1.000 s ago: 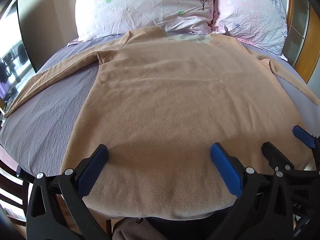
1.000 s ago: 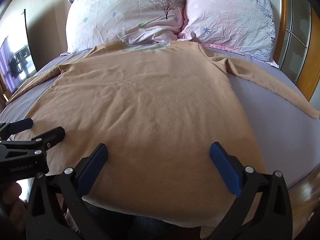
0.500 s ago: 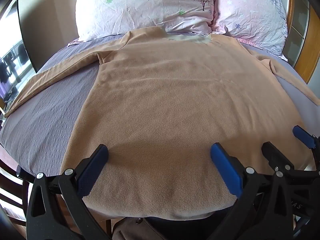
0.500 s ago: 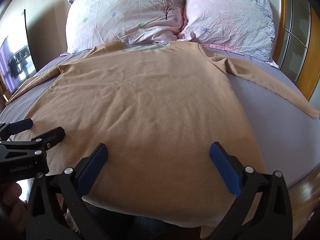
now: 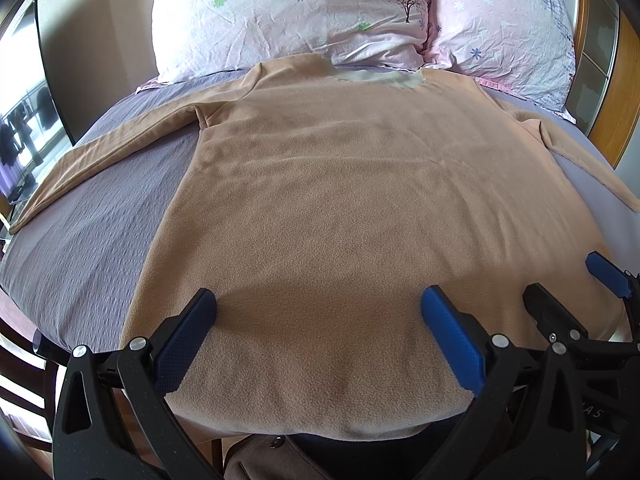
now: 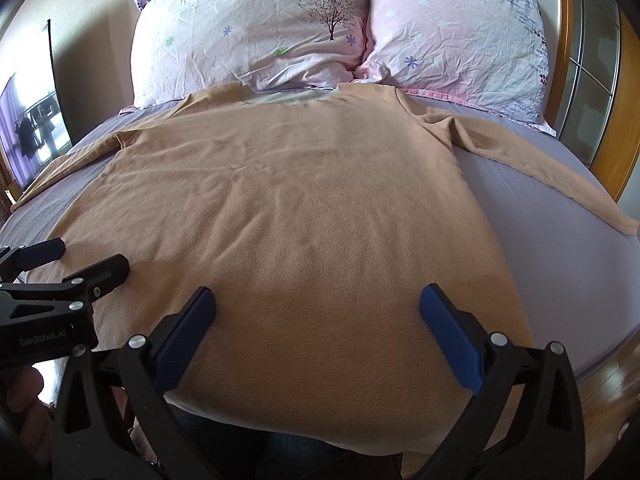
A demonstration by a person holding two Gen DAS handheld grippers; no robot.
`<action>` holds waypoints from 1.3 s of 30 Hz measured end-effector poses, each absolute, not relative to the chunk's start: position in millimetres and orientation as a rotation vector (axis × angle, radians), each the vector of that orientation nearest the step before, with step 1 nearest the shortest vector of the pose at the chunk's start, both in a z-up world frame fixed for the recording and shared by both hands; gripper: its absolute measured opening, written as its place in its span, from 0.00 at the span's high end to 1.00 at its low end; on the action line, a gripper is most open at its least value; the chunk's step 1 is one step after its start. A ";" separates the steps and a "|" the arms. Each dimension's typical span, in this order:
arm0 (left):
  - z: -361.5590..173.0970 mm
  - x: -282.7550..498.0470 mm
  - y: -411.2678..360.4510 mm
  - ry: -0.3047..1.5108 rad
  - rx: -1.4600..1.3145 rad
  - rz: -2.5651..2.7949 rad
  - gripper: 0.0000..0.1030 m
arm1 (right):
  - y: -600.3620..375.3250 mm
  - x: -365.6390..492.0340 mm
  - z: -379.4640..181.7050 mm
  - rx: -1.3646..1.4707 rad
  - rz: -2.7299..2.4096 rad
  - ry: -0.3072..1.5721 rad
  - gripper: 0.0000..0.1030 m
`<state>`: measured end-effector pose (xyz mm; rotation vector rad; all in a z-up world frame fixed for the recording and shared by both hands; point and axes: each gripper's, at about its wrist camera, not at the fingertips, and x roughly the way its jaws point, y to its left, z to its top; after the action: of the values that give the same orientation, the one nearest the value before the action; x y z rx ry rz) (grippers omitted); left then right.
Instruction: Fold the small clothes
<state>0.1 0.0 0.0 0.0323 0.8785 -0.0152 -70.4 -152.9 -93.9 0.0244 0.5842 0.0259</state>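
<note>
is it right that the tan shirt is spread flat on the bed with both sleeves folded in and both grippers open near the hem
Not quite: the sleeves are spread outward, not folded in, as the right wrist view shows. The tan shirt does lie flat on the bed, with the left gripper and right gripper open near its hem.

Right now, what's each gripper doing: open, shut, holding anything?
Left gripper: open, fingers spread above the tan shirt, holding nothing.
Right gripper: open, over the shirt's hem, holding nothing.
</note>
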 end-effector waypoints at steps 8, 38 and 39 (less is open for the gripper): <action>0.0 0.0 0.0 0.878 0.032 -0.015 0.01 | -153.4 -71.0 -93.8 0.025 0.026 0.582 0.02; 0.1 -0.1 0.0 0.875 0.033 -0.015 0.01 | -152.4 -72.6 -96.4 0.024 0.026 0.574 0.02; 0.1 -0.1 0.0 0.874 0.033 -0.015 0.01 | -151.9 -72.6 -96.7 0.024 0.026 0.574 0.02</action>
<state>-0.1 0.0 0.1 0.0326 0.8745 -0.0150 -72.6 -151.9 -96.7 0.0242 0.5743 0.0261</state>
